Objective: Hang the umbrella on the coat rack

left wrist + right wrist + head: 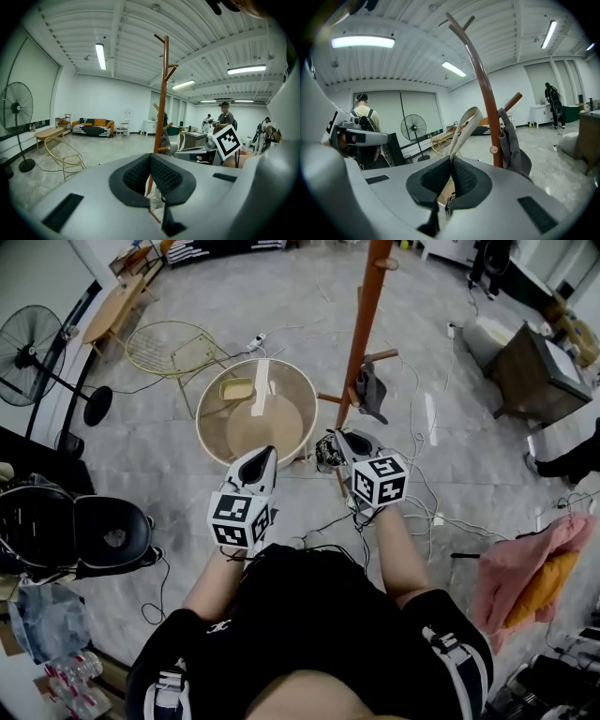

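The brown coat rack (362, 324) stands just ahead of me, with a grey cloth (372, 395) hanging on a low peg. My right gripper (339, 437) is near the rack's foot, shut on a beige strap loop (465, 125) that sticks up out of its jaws. A dark bundled umbrella (327, 452) hangs beside this gripper. In the right gripper view the rack pole (484, 93) and the grey cloth (511, 143) are close behind the strap. My left gripper (267, 454) is over the round table's rim, shut, with nothing seen between its pads (161, 174).
A round beige table (211, 395) stands left of the rack. Behind it is a wire chair (173, 348), and a floor fan (37, 352) at far left. Cables (422, 493) trail over the floor. Pink cloth (525, 568) hangs at right. A person (225, 117) stands far off.
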